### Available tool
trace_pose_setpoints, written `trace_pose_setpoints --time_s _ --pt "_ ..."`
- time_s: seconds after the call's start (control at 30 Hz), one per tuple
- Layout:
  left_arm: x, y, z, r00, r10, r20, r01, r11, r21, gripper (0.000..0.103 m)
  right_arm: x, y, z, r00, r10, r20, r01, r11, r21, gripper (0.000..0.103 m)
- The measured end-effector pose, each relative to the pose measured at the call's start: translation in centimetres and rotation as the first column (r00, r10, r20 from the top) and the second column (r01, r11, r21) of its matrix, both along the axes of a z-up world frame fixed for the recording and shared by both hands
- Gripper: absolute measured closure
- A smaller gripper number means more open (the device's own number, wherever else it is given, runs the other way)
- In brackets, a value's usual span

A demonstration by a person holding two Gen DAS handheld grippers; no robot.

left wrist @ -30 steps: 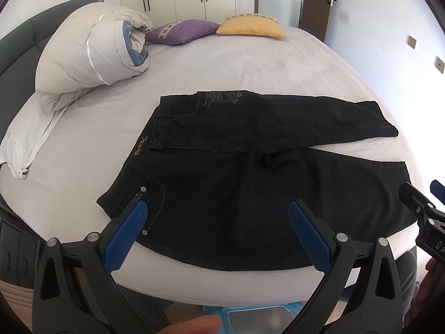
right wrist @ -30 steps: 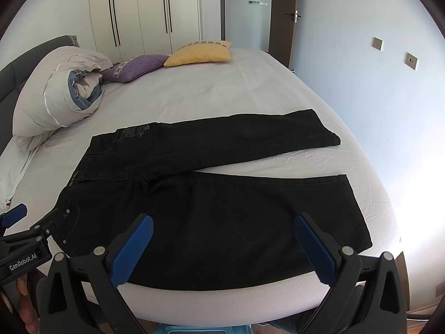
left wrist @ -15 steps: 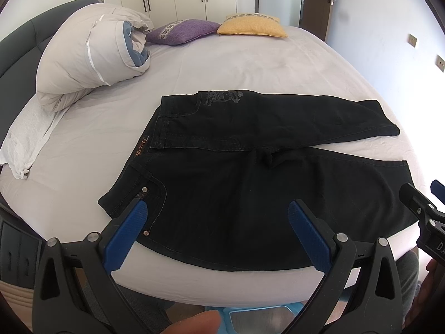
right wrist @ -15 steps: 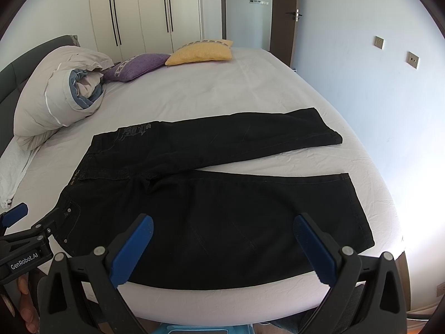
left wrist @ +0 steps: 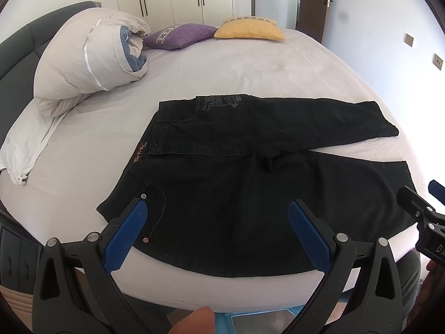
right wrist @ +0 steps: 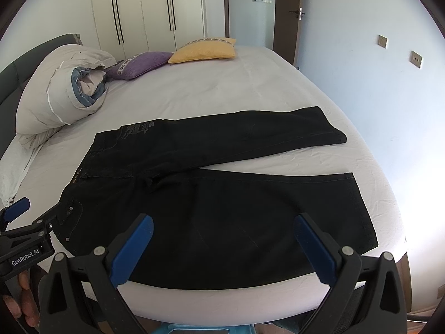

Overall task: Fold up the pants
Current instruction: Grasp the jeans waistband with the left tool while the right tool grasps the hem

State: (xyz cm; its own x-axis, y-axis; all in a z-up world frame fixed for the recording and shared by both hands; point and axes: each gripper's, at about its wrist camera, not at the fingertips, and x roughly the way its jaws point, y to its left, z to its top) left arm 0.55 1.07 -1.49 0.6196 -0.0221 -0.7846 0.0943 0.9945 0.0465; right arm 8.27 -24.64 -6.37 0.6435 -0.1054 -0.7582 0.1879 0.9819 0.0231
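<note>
Black pants (left wrist: pixel 250 172) lie flat on the white bed, waistband to the left, the two legs spread apart toward the right; they also show in the right wrist view (right wrist: pixel 222 194). My left gripper (left wrist: pixel 218 217) is open and empty, hovering over the near waist and pocket area. My right gripper (right wrist: pixel 222 229) is open and empty, hovering over the near leg by the bed's front edge. Each gripper shows at the side of the other's view: the right one (left wrist: pixel 420 217), the left one (right wrist: pixel 25 222).
A rolled white duvet (left wrist: pixel 83 66) lies at the back left. A purple cushion (left wrist: pixel 178 36) and a yellow cushion (left wrist: pixel 250 29) lie at the far end. A dark headboard (left wrist: pixel 16 55) is on the left. A wall (right wrist: pixel 389 83) runs along the right.
Both grippers have crept slightly forward toward the pants. Both stay open.
</note>
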Motion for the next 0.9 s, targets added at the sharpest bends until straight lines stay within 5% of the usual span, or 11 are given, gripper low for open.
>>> trace_pose_setpoints --time_s 0.17,0.3,0.47,0.53,0.7,0.9 --pt "1.6 0.6 -0.2 0.999 -0.033 -0.017 0.032 0.998 -0.05 0.0 1.2 -0.3 -0.1 0.998 0.067 -0.002 -0.067 0.998 0.014 0.0" --pt "4.1 0.2 -1.2 0.981 -0.177 -0.075 0.17 0.982 -0.084 0.0 3.5 -0.8 0.2 0.986 0.167 0.015 -0.167 0.985 0.037 0.0" --pt "7.8 0.8 -1.5 0.972 -0.236 -0.01 0.235 0.97 -0.063 0.0 8.4 -2.4 1.5 0.942 0.327 0.072 -0.332 0.94 0.075 0.0" --pt "11.4 1.3 -2.0 0.963 -0.253 -0.095 0.252 0.968 -0.02 0.0 10.7 -3.1 1.8 0.921 0.381 0.082 -0.387 0.92 0.069 0.0" --pt "21.0 3.2 -1.7 0.957 -0.282 -0.065 0.287 0.953 0.097 0.0 17.4 -4.1 1.2 0.838 0.543 0.057 -0.546 0.83 0.111 0.0" --pt "33.9 3.5 -5.6 0.906 -0.377 -0.193 0.406 0.904 0.137 0.0 24.7 -4.2 -1.7 0.75 0.661 -0.017 -0.65 0.742 0.167 0.001"
